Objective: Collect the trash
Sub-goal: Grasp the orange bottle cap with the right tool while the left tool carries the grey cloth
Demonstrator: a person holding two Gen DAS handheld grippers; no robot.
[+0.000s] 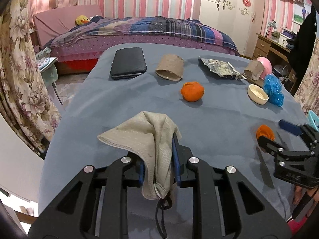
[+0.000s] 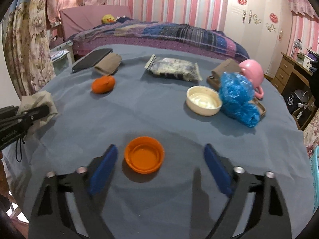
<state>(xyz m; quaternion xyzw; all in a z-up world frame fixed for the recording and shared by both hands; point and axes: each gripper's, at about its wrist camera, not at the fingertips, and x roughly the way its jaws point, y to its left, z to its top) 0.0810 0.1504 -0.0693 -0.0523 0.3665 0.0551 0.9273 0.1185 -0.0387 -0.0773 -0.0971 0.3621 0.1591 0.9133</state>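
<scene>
My left gripper (image 1: 159, 167) is clamped on a crumpled grey mask (image 1: 151, 139), held just above the table (image 1: 119, 107). My right gripper (image 2: 159, 165) is spread wide around an orange cap (image 2: 144, 154) sitting on the cloth, pads either side but not touching. Rest of the trash is further back: orange peel (image 1: 192, 91), two cardboard tubes (image 1: 169, 67), a wrapper (image 1: 219, 68), a cream lid (image 1: 257, 94), blue plastic (image 1: 273, 87). Bedroom, striped walls, bed (image 1: 139, 31) behind. A brown thing under the blue plastic I can't make out.
</scene>
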